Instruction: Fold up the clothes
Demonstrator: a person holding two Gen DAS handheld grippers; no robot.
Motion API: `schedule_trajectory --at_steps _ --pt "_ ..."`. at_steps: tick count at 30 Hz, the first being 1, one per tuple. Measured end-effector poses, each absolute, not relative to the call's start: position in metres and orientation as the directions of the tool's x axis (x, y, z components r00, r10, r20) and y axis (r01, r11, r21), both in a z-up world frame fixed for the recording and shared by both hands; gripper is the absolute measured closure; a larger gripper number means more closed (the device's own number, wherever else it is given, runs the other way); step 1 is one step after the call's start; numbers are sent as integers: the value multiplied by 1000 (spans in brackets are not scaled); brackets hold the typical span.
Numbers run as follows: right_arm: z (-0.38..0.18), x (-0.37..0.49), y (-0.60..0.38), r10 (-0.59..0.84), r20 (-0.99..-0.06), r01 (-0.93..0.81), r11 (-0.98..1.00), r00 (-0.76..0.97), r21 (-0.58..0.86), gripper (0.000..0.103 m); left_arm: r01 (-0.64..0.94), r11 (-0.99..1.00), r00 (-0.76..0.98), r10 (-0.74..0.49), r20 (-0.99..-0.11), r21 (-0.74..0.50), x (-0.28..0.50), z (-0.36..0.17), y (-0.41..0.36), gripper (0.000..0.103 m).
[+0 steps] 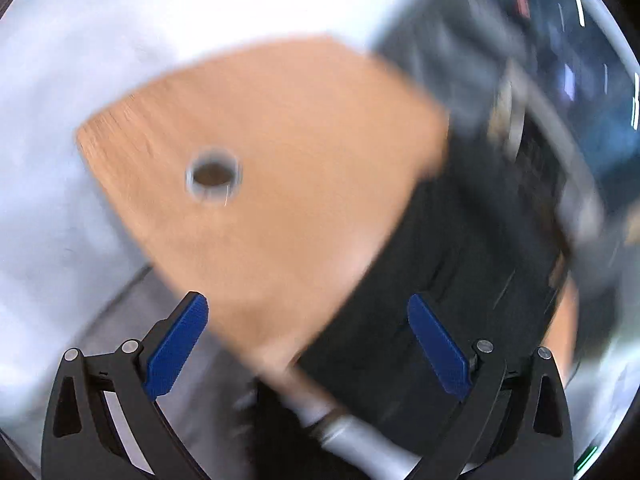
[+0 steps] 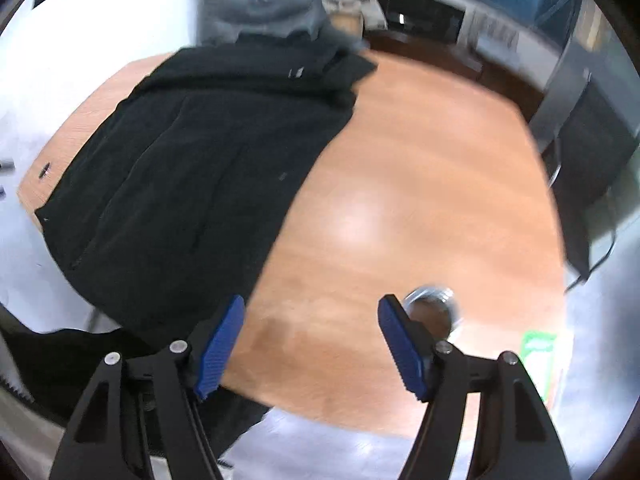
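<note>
Both grippers, L (image 1: 308, 344) & R (image 2: 311, 344), wide open w/ nothing held; thick black jacket (image 2: 192, 168) sprawls over wooden tabletop (image 2: 400, 200) edge — prob. soft, bulky, fairly heavy; pinch at hem/shoulder seam.

Motion blur smears the left wrist view: the black garment (image 1: 460, 280) at four o'clock loses its detail, and a grey tube (image 1: 348, 436) at six o'clock cannot be identified.
</note>
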State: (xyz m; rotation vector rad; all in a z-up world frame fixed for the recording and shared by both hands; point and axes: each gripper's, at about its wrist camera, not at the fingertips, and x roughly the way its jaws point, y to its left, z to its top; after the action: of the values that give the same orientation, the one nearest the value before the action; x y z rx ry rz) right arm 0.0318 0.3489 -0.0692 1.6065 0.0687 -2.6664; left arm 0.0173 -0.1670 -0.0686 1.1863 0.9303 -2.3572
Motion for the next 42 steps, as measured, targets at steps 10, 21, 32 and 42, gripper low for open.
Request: schedule_trajectory --at_steps 10,21,32,42 --pt "-53 69 378 229 -855 -20 -969 -465 -248 30 288 -939 -558 -5 -830 -188 -64 -49 -176 1" --pt "-21 101 384 86 -832 50 -990 -547 -135 29 -36 -999 -375 -3 -927 17 -16 -55 -106 1" --pt "-106 64 336 -376 -829 105 -924 -415 367 30 -85 -987 -166 147 -975 -134 -37 -163 -62 1" --pt "-154 53 338 -490 -794 82 -865 -360 496 39 -118 -959 -24 263 -964 -259 -62 -198 -65 0"
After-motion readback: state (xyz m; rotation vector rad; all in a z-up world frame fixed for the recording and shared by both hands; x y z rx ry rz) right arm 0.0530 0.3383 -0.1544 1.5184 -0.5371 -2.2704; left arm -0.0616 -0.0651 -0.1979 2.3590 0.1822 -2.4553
